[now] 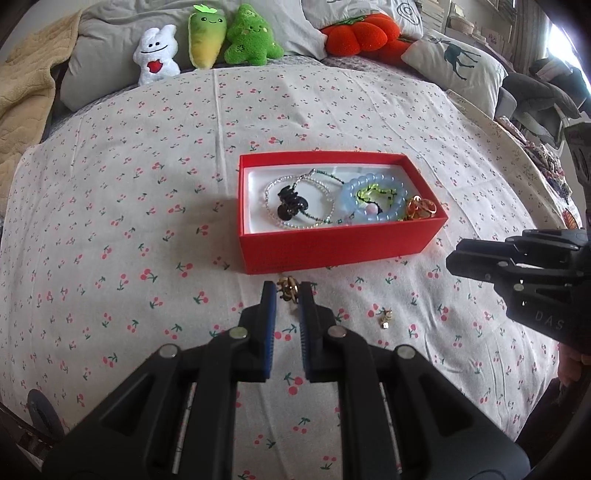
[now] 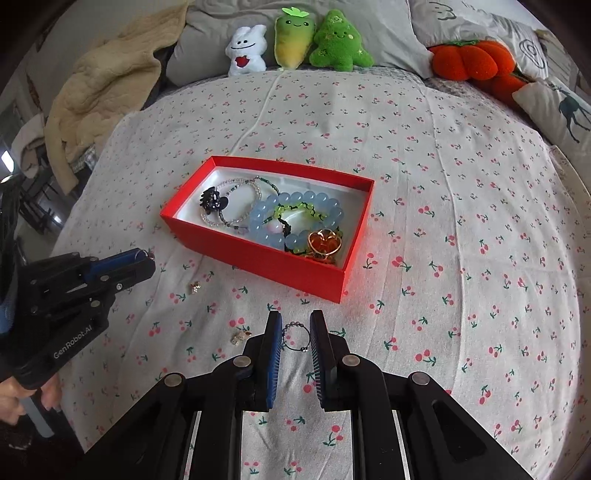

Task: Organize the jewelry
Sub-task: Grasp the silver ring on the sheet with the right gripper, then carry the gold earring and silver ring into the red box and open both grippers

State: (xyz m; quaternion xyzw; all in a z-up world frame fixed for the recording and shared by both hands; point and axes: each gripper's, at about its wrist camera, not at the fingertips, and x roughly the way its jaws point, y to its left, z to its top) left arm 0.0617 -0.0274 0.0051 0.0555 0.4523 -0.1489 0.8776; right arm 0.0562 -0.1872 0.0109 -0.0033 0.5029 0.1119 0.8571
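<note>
A red box point(image 1: 332, 247) point(image 2: 258, 254) on the cherry-print bedsheet holds bead bracelets, a blue bead bracelet point(image 1: 373, 199) point(image 2: 295, 218), a black hair claw point(image 1: 290, 203) point(image 2: 211, 199) and a gold heart ring point(image 2: 325, 242). My left gripper point(image 1: 288, 291) has its tips on either side of a small gold piece point(image 1: 288, 288) on the sheet in front of the box, touching it. My right gripper point(image 2: 295, 332) is open around a thin beaded ring point(image 2: 295, 338) lying on the sheet. Small gold earrings lie loose point(image 1: 385, 317) point(image 2: 195, 287) point(image 2: 238, 338).
Plush toys point(image 1: 207, 40) point(image 2: 295, 40), an orange cushion point(image 1: 362, 35) and pillows line the far edge of the bed. A beige blanket point(image 2: 99, 85) lies at the far left. The right gripper shows in the left wrist view point(image 1: 524, 273); the left gripper shows in the right wrist view point(image 2: 85, 280).
</note>
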